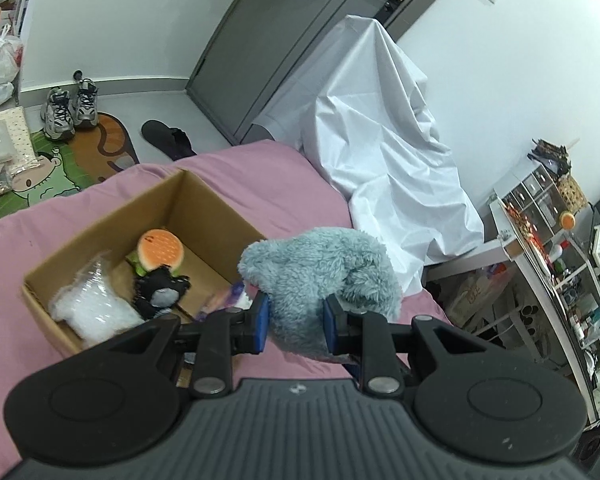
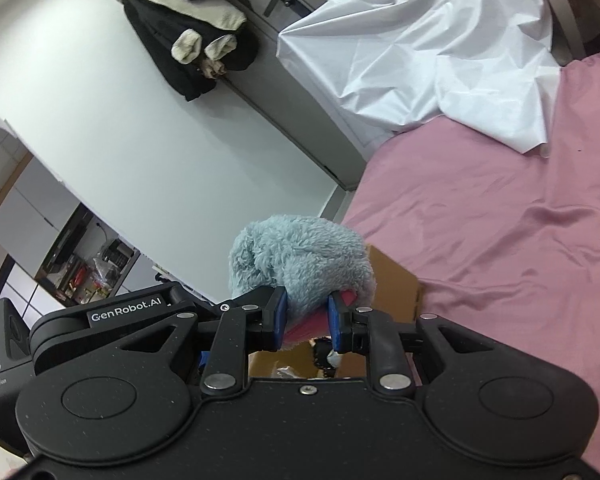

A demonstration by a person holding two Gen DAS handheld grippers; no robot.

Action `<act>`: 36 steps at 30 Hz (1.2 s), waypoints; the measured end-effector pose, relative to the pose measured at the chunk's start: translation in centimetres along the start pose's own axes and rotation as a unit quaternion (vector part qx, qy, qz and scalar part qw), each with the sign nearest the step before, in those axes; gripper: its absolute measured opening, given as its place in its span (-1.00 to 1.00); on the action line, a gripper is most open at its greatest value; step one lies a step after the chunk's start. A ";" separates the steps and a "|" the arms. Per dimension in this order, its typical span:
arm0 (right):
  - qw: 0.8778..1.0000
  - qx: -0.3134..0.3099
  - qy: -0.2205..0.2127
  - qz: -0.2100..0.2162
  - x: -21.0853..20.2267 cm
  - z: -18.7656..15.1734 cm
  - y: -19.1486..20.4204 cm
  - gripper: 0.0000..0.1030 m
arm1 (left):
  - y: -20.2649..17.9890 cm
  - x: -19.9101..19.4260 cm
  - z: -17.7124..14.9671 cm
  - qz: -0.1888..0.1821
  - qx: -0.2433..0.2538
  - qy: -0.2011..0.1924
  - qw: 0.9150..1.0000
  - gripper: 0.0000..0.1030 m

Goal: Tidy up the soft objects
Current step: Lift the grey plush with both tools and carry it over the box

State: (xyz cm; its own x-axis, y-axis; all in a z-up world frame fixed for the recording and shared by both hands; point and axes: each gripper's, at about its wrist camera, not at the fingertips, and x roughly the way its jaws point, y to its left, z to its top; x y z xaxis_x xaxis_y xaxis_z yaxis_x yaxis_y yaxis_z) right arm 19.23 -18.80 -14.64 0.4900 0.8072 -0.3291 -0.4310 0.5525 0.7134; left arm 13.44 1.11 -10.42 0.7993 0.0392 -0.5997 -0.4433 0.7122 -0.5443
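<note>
Both grippers are shut on one fluffy blue-grey plush toy (image 1: 320, 276), held above the pink bed. My left gripper (image 1: 296, 324) pinches its lower part between blue pads. My right gripper (image 2: 307, 318) pinches the same plush (image 2: 300, 260), which shows a pink patch underneath. The left gripper's body shows at the left of the right wrist view. An open cardboard box (image 1: 204, 204) lies on the bed to the left of the plush. In it are an orange burger plush (image 1: 160, 250), a black and grey plush (image 1: 160, 290) and a white soft bundle (image 1: 90, 308). The box also shows below the plush in the right wrist view (image 2: 392, 280).
The pink bed sheet (image 2: 500, 240) spreads right. A white sheet (image 1: 380, 140) covers something at the bed's far edge. Sneakers (image 1: 70, 106) and a cartoon mat (image 1: 60, 168) lie on the floor. Cluttered shelves (image 1: 560, 260) stand to the right. Clothes (image 2: 188, 28) hang on the door.
</note>
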 end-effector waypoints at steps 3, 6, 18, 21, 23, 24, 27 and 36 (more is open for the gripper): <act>1.000 -0.013 -0.002 0.000 0.5 -0.6 1.0 -0.55 | 1.1 -0.3 0.5 0.001 -0.006 -0.002 1.000 -0.50; 1.000 -0.023 0.000 -0.002 1.0 -1.1 1.8 -0.54 | 2.0 -0.4 0.9 0.002 -0.013 -0.002 1.000 -0.50; 0.999 -0.039 0.009 -0.004 3.0 -2.1 3.4 -0.51 | 5.2 -0.1 2.5 0.000 -0.034 0.002 0.999 -0.51; 0.999 -0.041 0.014 -0.006 3.6 -2.4 3.5 -0.50 | 5.8 0.2 2.7 0.001 -0.038 0.007 0.999 -0.51; 0.999 -0.041 0.014 -0.006 3.8 -2.5 3.5 -0.48 | 6.2 0.5 2.8 0.000 -0.043 0.010 0.999 -0.51; 0.999 -0.039 0.014 -0.005 3.9 -2.6 3.5 -0.46 | 6.5 0.7 2.9 0.000 -0.046 0.011 0.999 -0.51; 0.999 -0.036 0.013 -0.006 4.0 -2.8 3.2 -0.36 | 7.2 1.2 3.2 0.004 -0.053 0.011 0.999 -0.51; 0.999 -0.030 0.004 -0.021 3.8 -2.6 2.6 -0.04 | 8.5 3.0 4.6 0.014 -0.067 0.008 0.998 -0.51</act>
State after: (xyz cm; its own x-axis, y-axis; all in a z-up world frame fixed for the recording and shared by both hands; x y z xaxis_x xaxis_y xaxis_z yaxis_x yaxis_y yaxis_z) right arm 17.99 -13.75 -15.65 0.5019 0.7850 -0.3633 -0.4550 0.5968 0.6609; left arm 13.95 10.48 -14.18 0.7794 0.0465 -0.6248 -0.5174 0.6101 -0.6000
